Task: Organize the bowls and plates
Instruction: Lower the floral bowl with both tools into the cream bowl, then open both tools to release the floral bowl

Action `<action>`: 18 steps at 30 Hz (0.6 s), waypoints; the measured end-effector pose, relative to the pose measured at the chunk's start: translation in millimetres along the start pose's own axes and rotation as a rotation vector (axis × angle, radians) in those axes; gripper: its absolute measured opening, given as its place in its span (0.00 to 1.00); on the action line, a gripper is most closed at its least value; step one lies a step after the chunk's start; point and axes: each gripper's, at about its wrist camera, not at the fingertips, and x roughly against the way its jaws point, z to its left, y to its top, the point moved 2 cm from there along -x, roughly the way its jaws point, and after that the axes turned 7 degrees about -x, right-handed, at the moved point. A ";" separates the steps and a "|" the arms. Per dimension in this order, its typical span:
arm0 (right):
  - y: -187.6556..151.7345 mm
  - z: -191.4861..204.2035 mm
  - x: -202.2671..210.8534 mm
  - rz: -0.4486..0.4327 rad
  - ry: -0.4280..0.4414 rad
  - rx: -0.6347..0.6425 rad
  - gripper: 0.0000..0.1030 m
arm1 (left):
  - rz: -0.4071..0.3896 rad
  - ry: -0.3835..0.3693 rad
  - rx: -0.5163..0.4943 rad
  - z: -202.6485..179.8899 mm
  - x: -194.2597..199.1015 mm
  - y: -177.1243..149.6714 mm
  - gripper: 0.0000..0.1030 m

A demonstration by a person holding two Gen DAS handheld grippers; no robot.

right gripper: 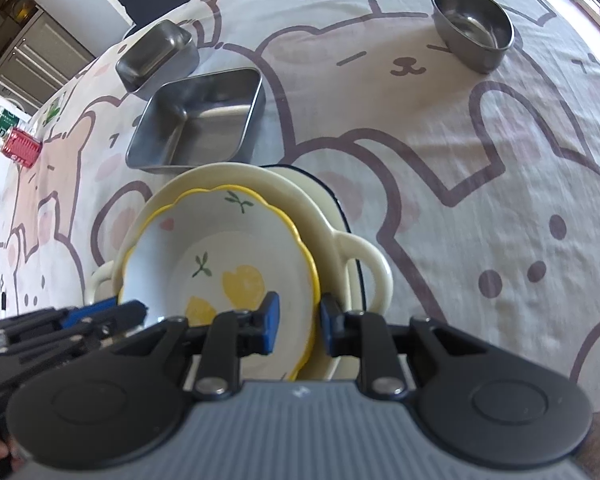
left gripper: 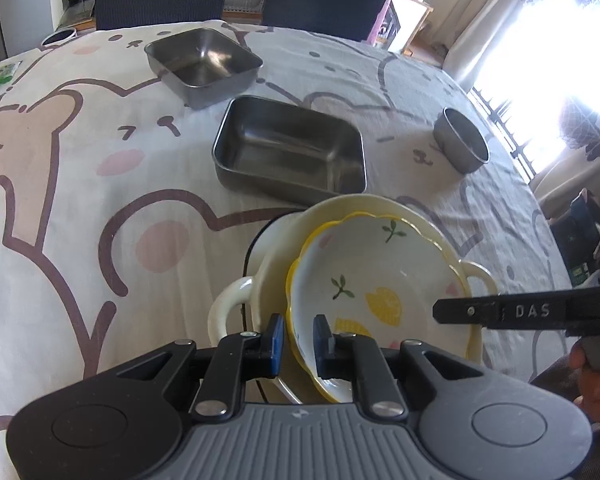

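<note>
Both tongs grip the lemon bowl (left gripper: 364,280): left tongs (left gripper: 298,344) on its near-left rim, right tongs (right gripper: 298,320) on its right rim. It sits in a cream dish (right gripper: 356,256) on the bear-print table (left gripper: 80,184), steel trays (left gripper: 290,152) beyond, bright window at right

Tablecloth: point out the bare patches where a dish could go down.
The tablecloth is bare between the round steel bowl and the cream handled dish. In the left view, it is also bare left of the large steel tray. It is crowded where the small steel tray, the large tray and the lemon bowl stack sit close together.
</note>
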 end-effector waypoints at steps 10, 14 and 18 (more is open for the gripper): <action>-2.4 1.4 2.9 -0.005 -0.011 0.020 0.26 | 0.012 0.004 -0.016 -0.7 4.4 -2.8 0.17; -5.3 3.0 7.2 -0.018 -0.018 0.040 0.27 | 0.016 0.004 -0.026 -3.3 5.6 -4.2 0.18; -8.8 4.1 15.2 -0.043 -0.012 0.060 0.33 | 0.015 0.002 -0.035 -5.5 7.6 -5.5 0.25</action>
